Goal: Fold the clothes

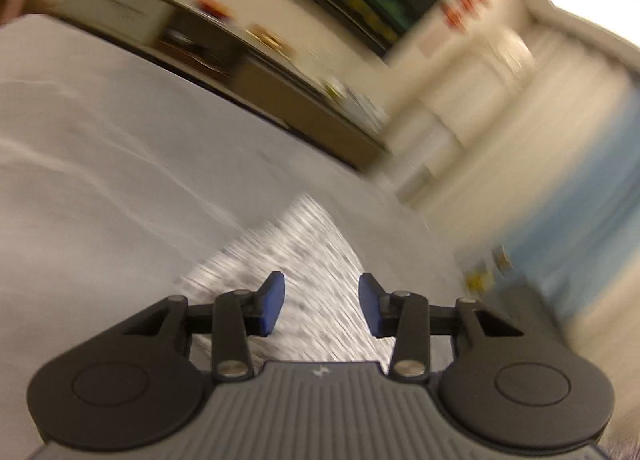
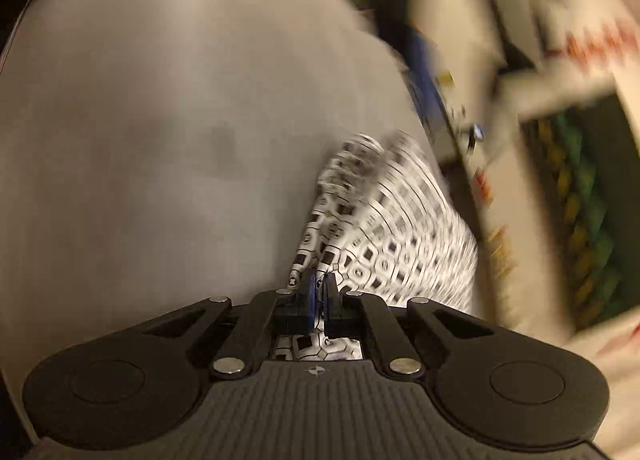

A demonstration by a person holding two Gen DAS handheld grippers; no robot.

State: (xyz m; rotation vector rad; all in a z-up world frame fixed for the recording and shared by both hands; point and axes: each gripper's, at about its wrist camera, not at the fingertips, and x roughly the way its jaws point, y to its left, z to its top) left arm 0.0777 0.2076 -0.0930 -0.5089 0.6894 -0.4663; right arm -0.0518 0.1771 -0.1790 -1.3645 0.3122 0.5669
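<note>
Nearest, the right claw point(image 2: 318, 294) is clenched on an edge of the black-and-white patterned garment point(image 2: 396, 228), likely to drag it into a fold, while the left claw point(image 1: 321, 306) hangs released above the same cloth on the pale grey bed point(image 1: 120, 148).

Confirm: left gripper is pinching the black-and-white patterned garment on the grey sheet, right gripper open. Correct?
Sides are swapped. The right wrist view shows the right gripper shut on the black-and-white patterned garment over the grey sheet; the left gripper is the open one.
</note>
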